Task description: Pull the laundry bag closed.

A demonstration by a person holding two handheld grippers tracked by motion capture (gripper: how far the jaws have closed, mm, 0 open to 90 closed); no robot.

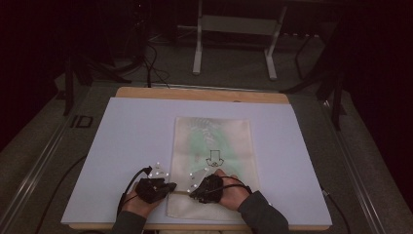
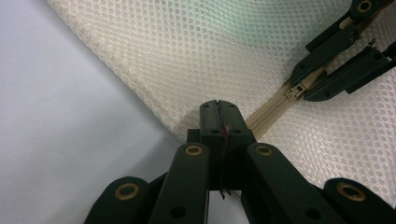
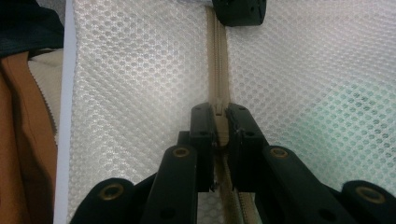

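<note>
Mesh bag (image 1: 213,146) on worktop (image 1: 126,146): left gripper (image 2: 218,106) clamped on zipper (image 3: 217,70) end; right gripper (image 3: 219,112) pinched slider. Risk: mesh bunching if left's hold slipped.

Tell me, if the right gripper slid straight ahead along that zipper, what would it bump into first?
Probably the left gripper, clamped on the mesh bag at the zipper end straight ahead of the right gripper; depth is hard to judge.

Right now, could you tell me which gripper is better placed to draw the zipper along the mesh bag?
The right gripper. Its jaws are closed on the zipper pull, in line with the zipper. The left gripper is shut on the mesh bag at the zipper's end, so it better serves as the anchor.
</note>
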